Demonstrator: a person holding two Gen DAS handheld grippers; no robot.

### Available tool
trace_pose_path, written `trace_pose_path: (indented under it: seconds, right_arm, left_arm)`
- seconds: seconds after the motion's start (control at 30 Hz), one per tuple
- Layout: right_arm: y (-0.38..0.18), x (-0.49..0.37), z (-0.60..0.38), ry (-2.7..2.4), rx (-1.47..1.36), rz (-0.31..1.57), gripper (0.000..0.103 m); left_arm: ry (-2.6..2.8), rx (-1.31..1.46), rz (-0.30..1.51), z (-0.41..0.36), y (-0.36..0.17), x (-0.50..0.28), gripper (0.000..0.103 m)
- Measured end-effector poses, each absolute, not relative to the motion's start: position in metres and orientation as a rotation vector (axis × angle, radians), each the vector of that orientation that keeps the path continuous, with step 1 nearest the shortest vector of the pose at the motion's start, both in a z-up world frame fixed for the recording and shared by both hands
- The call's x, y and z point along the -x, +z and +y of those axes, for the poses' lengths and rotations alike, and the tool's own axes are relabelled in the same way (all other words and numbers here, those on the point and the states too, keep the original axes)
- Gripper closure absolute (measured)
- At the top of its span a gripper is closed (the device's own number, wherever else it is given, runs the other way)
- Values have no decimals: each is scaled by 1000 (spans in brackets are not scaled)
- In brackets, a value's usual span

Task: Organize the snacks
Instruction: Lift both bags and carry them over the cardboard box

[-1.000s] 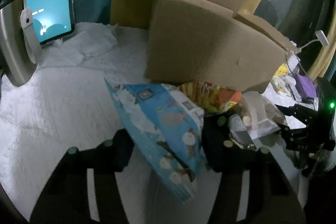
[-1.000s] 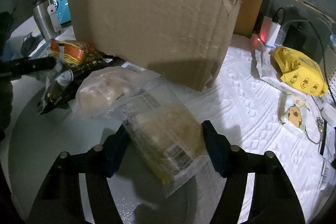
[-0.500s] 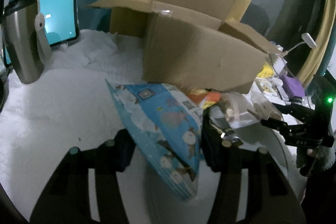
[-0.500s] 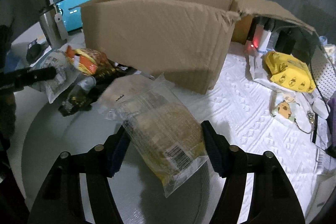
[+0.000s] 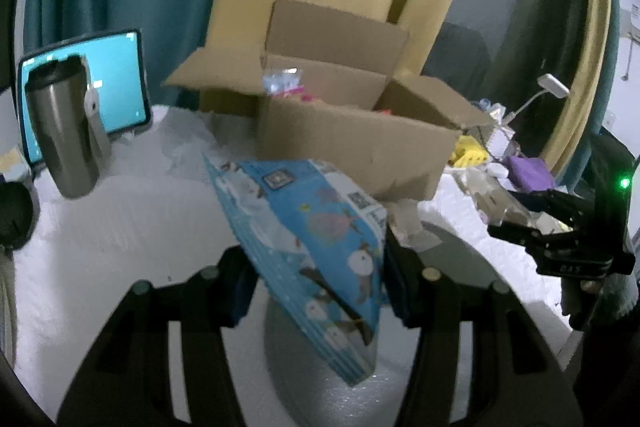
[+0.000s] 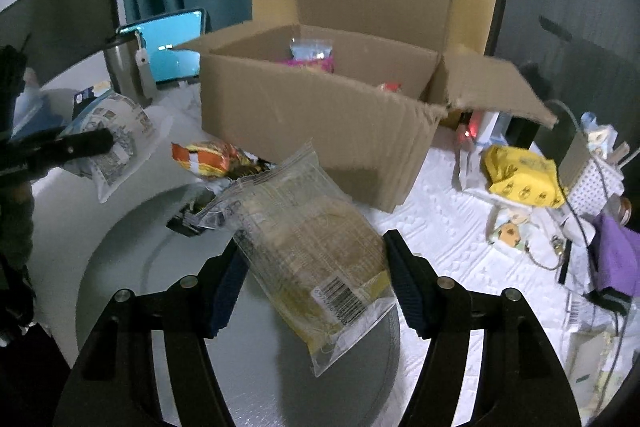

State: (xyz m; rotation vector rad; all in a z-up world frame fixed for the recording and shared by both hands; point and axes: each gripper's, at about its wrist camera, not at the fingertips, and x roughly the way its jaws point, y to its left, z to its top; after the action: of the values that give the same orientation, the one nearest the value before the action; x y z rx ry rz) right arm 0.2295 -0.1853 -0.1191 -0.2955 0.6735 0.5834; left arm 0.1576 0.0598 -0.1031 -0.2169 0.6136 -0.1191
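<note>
Pinching a blue snack bag in my left tool and a clear pastry pack in my right tool, I see the box ahead part-filled, with snacks left between.

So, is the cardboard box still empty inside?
No, the right wrist view shows the open cardboard box already holding a pink and blue packet.
</note>
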Motion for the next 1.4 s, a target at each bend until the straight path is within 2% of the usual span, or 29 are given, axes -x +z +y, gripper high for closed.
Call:
trace_pose_path:
  seconds: [0.63,1.4]
  right_arm:
    - [-46,-219,-179,582,269,508,33]
    - [-6,-267,-178,537,202,433,33]
  left_arm:
    - [-176,125,490,42,-37,-163,48]
    - [-239,54,407,34,9,-216,47]
